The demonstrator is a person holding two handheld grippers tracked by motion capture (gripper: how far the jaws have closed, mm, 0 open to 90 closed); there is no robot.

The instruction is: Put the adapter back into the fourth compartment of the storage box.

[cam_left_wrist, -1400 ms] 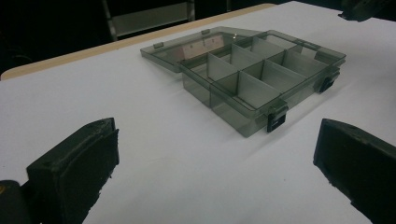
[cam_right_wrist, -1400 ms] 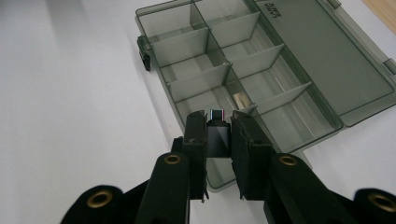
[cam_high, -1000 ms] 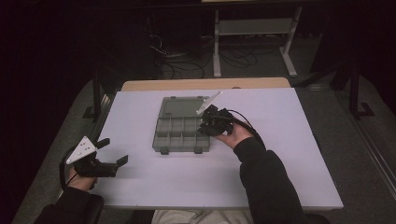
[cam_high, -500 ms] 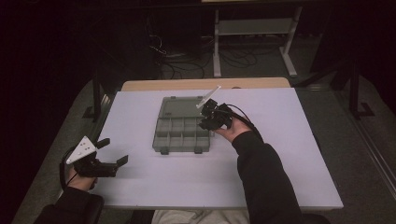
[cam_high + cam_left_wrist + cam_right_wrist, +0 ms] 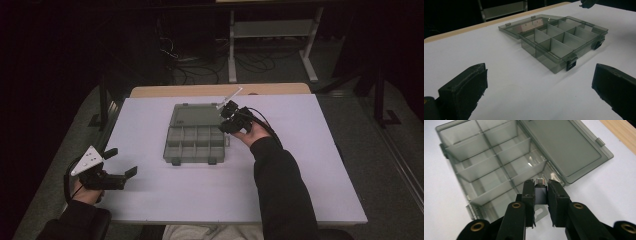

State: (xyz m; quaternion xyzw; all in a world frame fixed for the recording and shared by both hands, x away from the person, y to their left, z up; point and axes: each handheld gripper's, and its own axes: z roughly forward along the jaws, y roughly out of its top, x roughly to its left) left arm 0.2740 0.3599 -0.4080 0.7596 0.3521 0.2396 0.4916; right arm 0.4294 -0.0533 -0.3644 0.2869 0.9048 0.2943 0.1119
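Note:
A smoky clear compartment box (image 5: 194, 142) lies open mid-table, its lid (image 5: 192, 115) folded flat toward the far side. My right gripper (image 5: 229, 119) hovers at the box's right far corner, shut on a small dark adapter with a metal tip (image 5: 540, 188). In the right gripper view that adapter hangs over the box (image 5: 494, 165) near its edge, beside the lid (image 5: 564, 147). The compartments look empty. My left gripper (image 5: 122, 162) rests open near the table's front left corner, its jaws wide apart and facing the box (image 5: 560, 42).
The white tabletop (image 5: 300, 165) has bare room to the right and in front of the box. A wooden strip (image 5: 210, 90) runs along the far edge. Beyond it stand a metal rack (image 5: 270, 30) and cables on the dark floor.
My right gripper has moved a little toward the far side along the box's right edge, still gripping the adapter. The left gripper has stayed in place.

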